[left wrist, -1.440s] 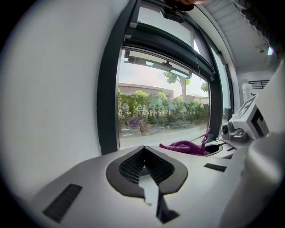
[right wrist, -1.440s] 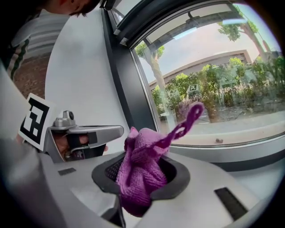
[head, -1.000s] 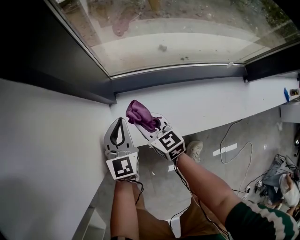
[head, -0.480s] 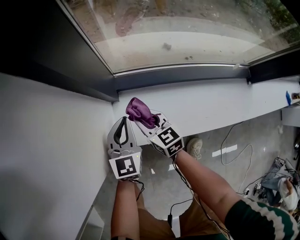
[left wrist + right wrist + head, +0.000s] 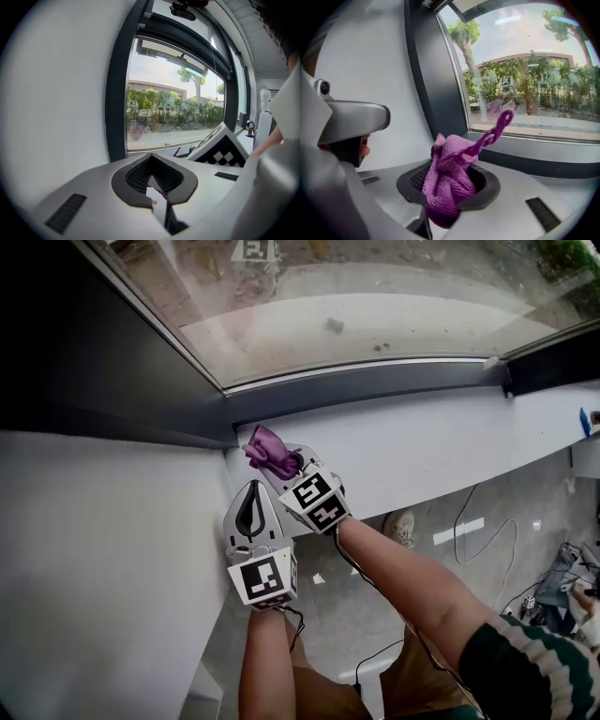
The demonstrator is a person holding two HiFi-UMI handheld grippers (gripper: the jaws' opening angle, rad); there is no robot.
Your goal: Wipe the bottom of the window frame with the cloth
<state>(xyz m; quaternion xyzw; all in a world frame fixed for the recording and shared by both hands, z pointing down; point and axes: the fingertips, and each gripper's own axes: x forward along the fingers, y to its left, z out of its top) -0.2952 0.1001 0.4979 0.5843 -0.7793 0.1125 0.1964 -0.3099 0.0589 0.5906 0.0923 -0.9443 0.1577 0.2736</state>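
A bunched purple cloth (image 5: 269, 453) (image 5: 451, 179) is clamped in my right gripper (image 5: 284, 465) (image 5: 449, 187), which is shut on it. It hovers over the left end of the white sill (image 5: 422, 451), close to the corner where the dark bottom window frame (image 5: 375, 382) (image 5: 534, 154) meets the left upright. A loop of the cloth sticks up toward the glass. My left gripper (image 5: 250, 509) (image 5: 156, 185) sits just behind and to the left, jaws closed with nothing between them.
A white wall (image 5: 103, 549) fills the left side. The dark left upright of the frame (image 5: 112, 362) runs along it. Below the sill are floor cables (image 5: 487, 540), a shoe (image 5: 401, 527) and clutter (image 5: 562, 587) at far right.
The right gripper has carried the cloth forward and slightly left, closer to the frame's corner. The left gripper stays in about the same place.
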